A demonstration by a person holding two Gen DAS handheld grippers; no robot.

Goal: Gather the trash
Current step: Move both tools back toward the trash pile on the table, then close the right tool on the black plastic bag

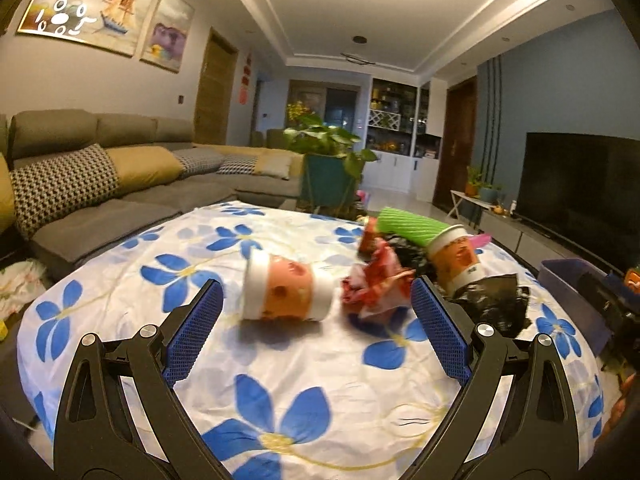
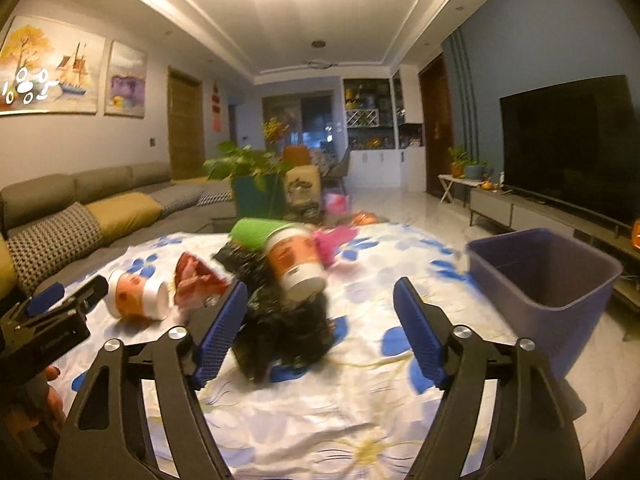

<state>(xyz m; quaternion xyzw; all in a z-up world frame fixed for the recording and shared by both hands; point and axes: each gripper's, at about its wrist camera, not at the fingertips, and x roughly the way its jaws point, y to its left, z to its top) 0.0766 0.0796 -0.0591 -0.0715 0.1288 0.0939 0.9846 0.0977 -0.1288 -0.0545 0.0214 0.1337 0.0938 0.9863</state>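
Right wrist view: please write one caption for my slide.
Open right gripper nears black plastic bag and paper cup; purple bin waits right.

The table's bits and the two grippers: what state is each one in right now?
Near paper cup: lying on its side.
Far paper cup: tipped, resting on the black plastic bag.
Red wrapper: crumpled.
Purple bin: upright, nothing visible inside.
Left gripper: open, empty.
Right gripper: open, empty.

Flowered table (image 1: 280, 412), littered cups (image 1: 286, 294), wrappers (image 1: 376, 284)
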